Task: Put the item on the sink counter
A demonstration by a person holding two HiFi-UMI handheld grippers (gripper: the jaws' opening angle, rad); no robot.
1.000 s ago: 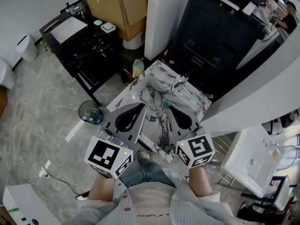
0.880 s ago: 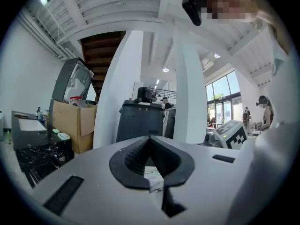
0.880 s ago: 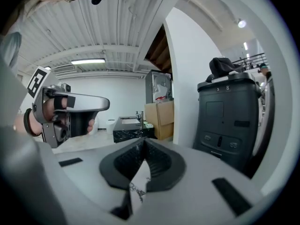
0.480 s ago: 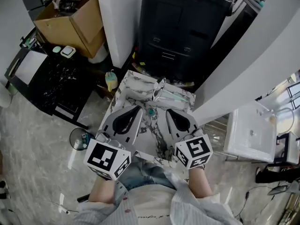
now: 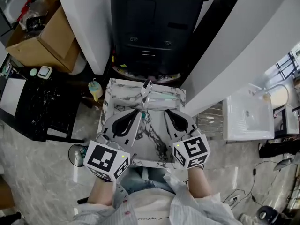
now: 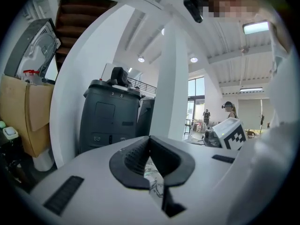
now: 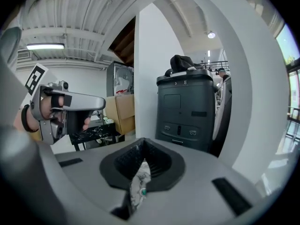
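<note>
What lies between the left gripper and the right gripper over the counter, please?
In the head view, bare marble counter, apart from a small green thing beside the left gripper.

This looks like an open, loft-like test studio. Ahead of the fingers [image 5: 127,121] a black cabinet [image 5: 150,27] stands between white pillars [image 5: 89,22]. Left of them is a cardboard box [image 5: 44,39], right a freestanding washbasin [image 5: 247,118].

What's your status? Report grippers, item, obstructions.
Left gripper shut, empty. Right gripper shut, empty. Both over white marble-patterned sink counter; chrome faucet and small teal round object on it. Nothing seen in the way.
</note>
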